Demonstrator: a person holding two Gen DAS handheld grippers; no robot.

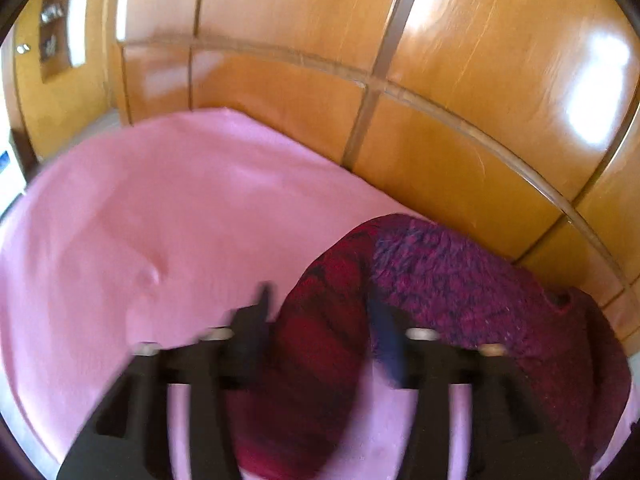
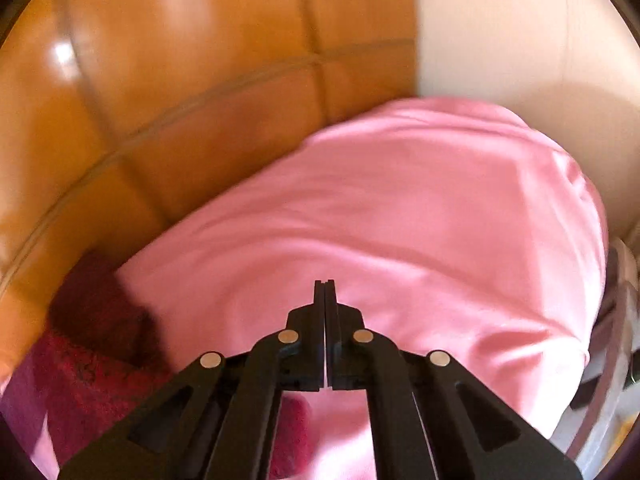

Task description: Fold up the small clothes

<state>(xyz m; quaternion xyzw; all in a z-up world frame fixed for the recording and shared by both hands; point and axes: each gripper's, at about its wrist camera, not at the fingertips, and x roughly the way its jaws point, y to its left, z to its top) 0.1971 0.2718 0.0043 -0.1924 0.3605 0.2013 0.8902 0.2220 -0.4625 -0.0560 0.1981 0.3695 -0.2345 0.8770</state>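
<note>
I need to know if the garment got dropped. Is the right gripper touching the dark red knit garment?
Apart. In the right wrist view the right gripper is shut with nothing between its fingers, over bare pink sheet; the dark red knit garment lies off to the left.

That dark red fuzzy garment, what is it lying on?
The dark red knitted garment lies on a pink sheet beside the wooden wardrobe doors. The sheet hides whatever it covers, and the part under the garment is hidden too.
</note>
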